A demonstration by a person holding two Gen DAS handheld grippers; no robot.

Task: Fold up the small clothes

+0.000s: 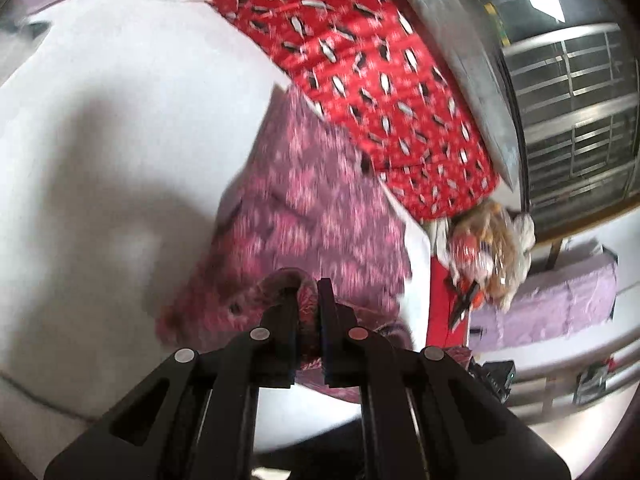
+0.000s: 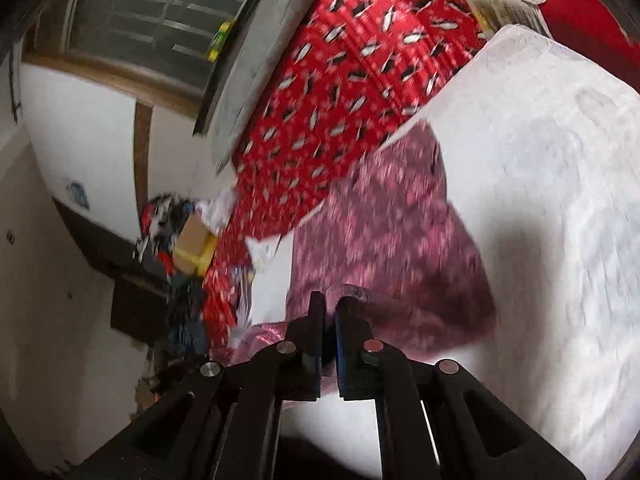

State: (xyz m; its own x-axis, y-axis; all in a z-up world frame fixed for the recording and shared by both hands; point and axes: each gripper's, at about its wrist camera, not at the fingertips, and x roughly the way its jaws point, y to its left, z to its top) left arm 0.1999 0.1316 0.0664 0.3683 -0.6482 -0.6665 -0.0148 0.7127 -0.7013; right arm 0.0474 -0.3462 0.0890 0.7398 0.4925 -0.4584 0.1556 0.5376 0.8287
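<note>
A small pink garment with a pale print (image 1: 312, 208) lies partly lifted over a white sheet (image 1: 120, 120). In the left wrist view my left gripper (image 1: 308, 292) is shut on a bunched edge of it, cloth pinched between the black fingers. In the right wrist view the same pink garment (image 2: 384, 232) hangs from my right gripper (image 2: 329, 302), which is shut on another edge of it. Both pictures are blurred by motion. The garment's near part is hidden behind the fingers.
A red blanket with a black-and-white print (image 1: 384, 80) lies beyond the garment, also seen as red blanket (image 2: 352, 92). A barred window (image 1: 576, 120) and a grey slab (image 1: 452, 48) stand behind it. Clutter, a cardboard box (image 2: 196, 236) and a lilac cover (image 1: 560, 300) sit beside the bed.
</note>
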